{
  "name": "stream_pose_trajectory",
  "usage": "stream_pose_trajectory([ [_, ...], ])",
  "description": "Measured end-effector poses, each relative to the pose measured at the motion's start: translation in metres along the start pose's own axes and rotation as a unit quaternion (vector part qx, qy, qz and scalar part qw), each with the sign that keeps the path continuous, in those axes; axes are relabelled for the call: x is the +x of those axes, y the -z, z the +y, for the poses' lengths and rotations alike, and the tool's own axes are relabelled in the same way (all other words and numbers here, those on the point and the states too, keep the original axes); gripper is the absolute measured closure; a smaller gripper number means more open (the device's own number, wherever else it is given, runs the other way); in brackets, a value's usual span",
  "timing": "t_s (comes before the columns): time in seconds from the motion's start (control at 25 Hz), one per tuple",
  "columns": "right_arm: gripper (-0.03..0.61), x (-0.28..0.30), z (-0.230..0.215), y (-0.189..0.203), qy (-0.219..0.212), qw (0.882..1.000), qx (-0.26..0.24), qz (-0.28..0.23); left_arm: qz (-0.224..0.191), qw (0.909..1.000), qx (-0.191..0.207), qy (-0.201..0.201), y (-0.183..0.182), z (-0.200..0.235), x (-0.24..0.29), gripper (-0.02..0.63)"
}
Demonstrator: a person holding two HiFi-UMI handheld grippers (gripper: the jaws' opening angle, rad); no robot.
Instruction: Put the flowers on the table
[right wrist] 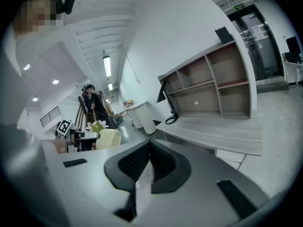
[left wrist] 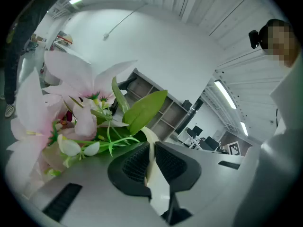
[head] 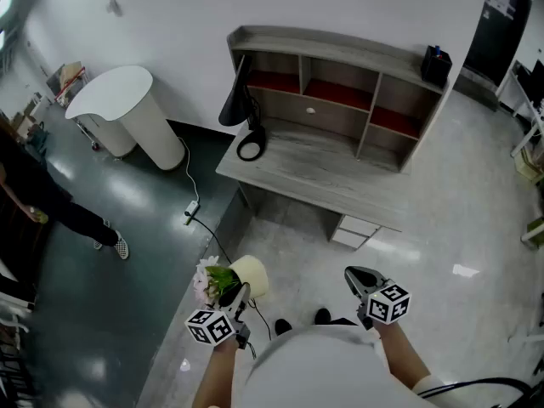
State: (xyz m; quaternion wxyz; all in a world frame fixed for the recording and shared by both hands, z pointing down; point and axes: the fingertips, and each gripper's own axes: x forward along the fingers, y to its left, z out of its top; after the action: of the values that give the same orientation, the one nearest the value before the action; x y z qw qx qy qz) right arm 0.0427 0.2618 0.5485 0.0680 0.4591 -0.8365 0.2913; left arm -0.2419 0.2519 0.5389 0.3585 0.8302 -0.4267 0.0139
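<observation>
— Which gripper are we carrying with?

— The left gripper (left wrist: 150,150). Its jaws are pinching the thin wall of the round cream pot (head: 252,275), whose rim is showing as a pale strip between them. The pink flowers with green leaves (left wrist: 71,103) are spilling out to the left of the jaws. The bunch looks tilted leftward rather than standing straight up.

— And the right gripper (right wrist: 149,157)?

— Its jaws are resting together with nothing in them. It is hanging about level with the left one, on the other side of our body and well apart from the pot.

— Where are we taking the pot?

— The grey wooden surface (head: 323,177) is lying ahead and a little to the right. It is well apart from both grippers, with bare pale floor (head: 289,245) in between. We are judging that the pot needs carrying forward and righting before it goes down.

— Is there room to land it?

— The black desk lamp (head: 240,109) is taking up the surface's left end. The open shelf unit (head: 340,83) is closing off the back. The middle and right stretch is lying open, so we are aiming past the front edge there.

— Anything underfoot?

— A black cable (head: 206,235) is trailing across the floor on our left, and we are reckoning it could catch a step.
</observation>
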Motion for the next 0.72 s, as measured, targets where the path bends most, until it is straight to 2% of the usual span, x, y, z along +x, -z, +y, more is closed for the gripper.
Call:
stream_pose_trajectory([
  [0.72, 0.560, -0.009, -0.010, -0.001, -0.010, 1.000, -0.005, 0.001, -0.004, 1.0000, -0.001, -0.001, 0.007, -0.017, 0.007, 0.561],
])
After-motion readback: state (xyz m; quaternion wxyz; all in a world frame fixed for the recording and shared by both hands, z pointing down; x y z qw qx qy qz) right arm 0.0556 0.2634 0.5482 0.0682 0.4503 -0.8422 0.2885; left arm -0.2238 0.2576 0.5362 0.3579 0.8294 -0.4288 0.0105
